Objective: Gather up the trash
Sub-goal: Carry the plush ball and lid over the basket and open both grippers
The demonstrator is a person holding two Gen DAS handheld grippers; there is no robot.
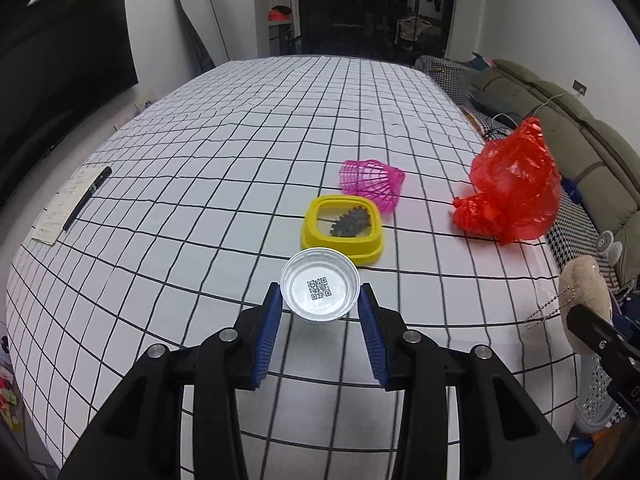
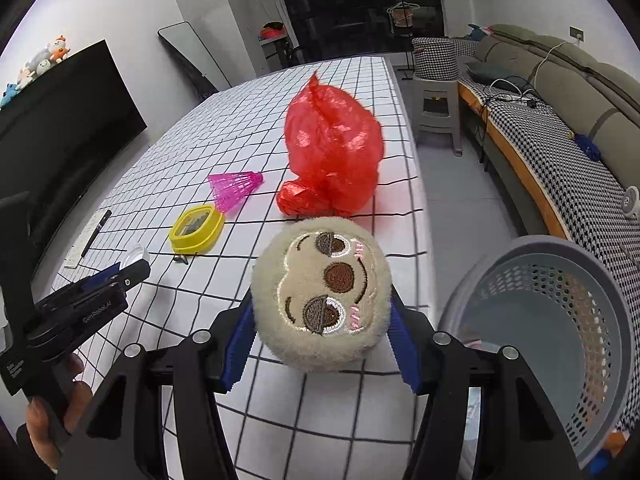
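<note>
My left gripper [image 1: 320, 306] is shut on a round silver foil lid [image 1: 319, 285] with a QR code, held above the checked table [image 1: 200, 160]. My right gripper [image 2: 322, 316] is shut on a beige plush sloth face [image 2: 322, 296], held over the table's right edge beside the grey mesh basket [image 2: 560, 332]. On the table lie a red plastic bag [image 1: 512, 188] [image 2: 332, 152], a pink shuttlecock [image 1: 372, 184] [image 2: 234, 188] and a yellow square tub [image 1: 342, 232] [image 2: 196, 230] with dark bits inside. The left gripper shows at the left of the right wrist view [image 2: 120, 274].
A paper sheet with a black pen [image 1: 86, 196] lies at the table's left edge. A sofa [image 2: 560, 120] runs along the right wall, a grey stool [image 2: 436, 108] stands past the table. A dark TV [image 1: 60, 80] is on the left.
</note>
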